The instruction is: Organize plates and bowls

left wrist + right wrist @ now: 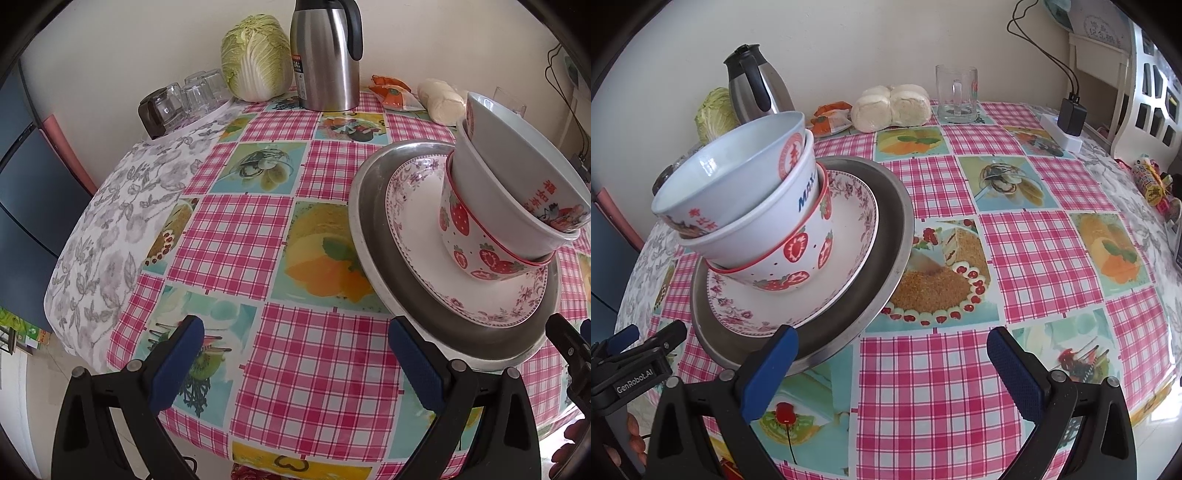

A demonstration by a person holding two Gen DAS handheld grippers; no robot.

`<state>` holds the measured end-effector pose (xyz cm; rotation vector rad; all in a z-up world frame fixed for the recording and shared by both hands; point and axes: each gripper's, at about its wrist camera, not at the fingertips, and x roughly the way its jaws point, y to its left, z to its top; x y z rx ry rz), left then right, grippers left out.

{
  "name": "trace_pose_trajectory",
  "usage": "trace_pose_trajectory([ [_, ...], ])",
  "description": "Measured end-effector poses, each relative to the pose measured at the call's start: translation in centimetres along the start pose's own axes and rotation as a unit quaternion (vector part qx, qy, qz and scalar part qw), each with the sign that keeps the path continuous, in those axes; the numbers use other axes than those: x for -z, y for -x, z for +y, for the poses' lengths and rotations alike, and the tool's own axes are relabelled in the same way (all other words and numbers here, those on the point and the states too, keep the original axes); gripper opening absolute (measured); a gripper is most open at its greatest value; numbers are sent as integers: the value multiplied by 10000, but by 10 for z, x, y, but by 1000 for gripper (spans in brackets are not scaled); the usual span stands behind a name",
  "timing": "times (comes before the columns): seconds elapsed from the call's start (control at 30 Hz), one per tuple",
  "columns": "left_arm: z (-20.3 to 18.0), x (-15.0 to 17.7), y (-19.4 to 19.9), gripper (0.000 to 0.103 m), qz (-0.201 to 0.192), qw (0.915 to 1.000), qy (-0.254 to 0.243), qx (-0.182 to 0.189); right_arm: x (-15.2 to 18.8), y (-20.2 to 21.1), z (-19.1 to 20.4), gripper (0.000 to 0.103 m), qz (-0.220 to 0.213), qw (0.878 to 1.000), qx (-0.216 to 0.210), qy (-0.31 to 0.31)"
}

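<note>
A stack stands on the checked tablecloth: a metal plate (373,206) (890,221) at the bottom, a floral plate (417,206) (849,236) on it, then a strawberry bowl (465,236) (798,258), a white bowl (491,192) (768,214) and a top bowl with red characters (487,110) (738,166). The bowls lean. My left gripper (295,354) is open and empty, left of the stack, its right finger near the metal plate's front rim. My right gripper (892,365) is open and empty, right of the stack; its left finger overlaps the plate's front rim.
At the back stand a steel thermos jug (325,55) (753,88), a cabbage (255,59), upturned glasses (192,96), snack packets (393,94), bagged buns (892,105) and a glass mug (956,94). A power strip with a charger (1067,125) lies far right.
</note>
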<state>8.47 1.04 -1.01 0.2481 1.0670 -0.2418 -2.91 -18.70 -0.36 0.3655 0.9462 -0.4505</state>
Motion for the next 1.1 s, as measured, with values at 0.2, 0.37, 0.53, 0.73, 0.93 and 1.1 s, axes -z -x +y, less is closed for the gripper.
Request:
trace_pose_trajectory([
  [0.2,0,0,0,100,1,10000,-9,16,1,-2,-3,103,22,10000,46,-39],
  [0.37,0,0,0,100,-11,10000,2,24,1,-2,-3,103,28,10000,49,-38],
  [0.53,0,1,5,100,-160,9999,8,38,1,-2,-3,103,26,10000,50,-41],
  [0.73,-2,1,6,100,-186,9998,-42,50,1,-2,-4,103,33,10000,44,-51],
  [0.93,-2,1,6,100,-179,9998,-64,60,1,-2,-4,103,42,10000,32,-47],
  [1.1,-1,0,5,100,-147,9999,-43,80,1,-3,-4,103,54,10000,30,-55],
])
